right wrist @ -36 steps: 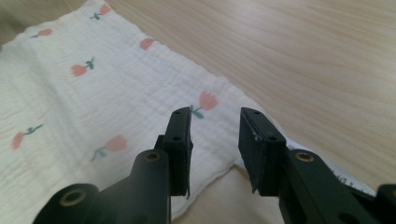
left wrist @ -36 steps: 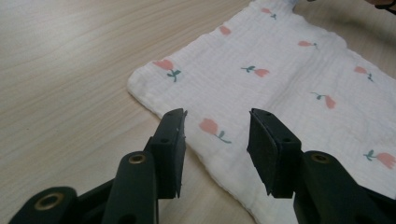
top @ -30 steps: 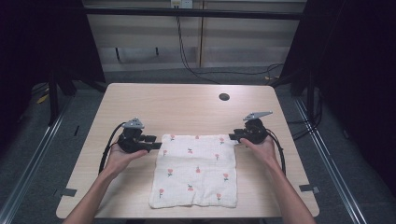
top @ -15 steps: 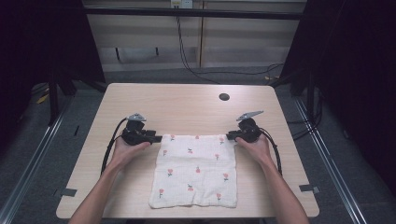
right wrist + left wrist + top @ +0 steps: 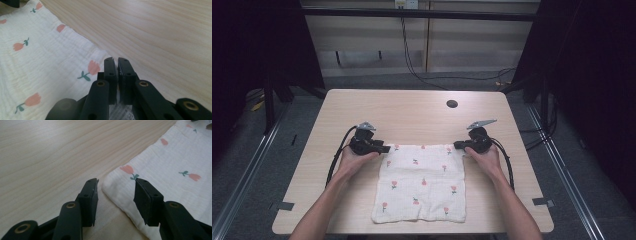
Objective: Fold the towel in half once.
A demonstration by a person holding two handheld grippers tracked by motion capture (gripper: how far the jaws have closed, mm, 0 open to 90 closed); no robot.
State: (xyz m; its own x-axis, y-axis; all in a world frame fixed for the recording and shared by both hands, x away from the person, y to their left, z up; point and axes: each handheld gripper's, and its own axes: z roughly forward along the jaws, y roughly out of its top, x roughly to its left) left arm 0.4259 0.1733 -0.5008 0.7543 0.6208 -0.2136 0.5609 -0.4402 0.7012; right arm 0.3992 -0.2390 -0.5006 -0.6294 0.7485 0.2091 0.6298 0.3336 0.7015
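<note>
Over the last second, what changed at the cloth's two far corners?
The right tool has just closed its jaws at the cloth's far right corner. The left tool slid in to the far left corner, jaws open around it. The cloth stayed flat on the table.

Seen in the high view from above the person's side, facing forward and down over the whole desk (image 5: 412,110), far enough to take in the floor and wall behind. Seen in the left gripper view from just above the desktop, looking along the left tongs (image 5: 116,195) at one far corner of the tulip-print cloth (image 5: 175,165). Same closeness in the right gripper view along the right tongs (image 5: 117,62) at the other far corner; cloth and desktop shared by all three.
</note>
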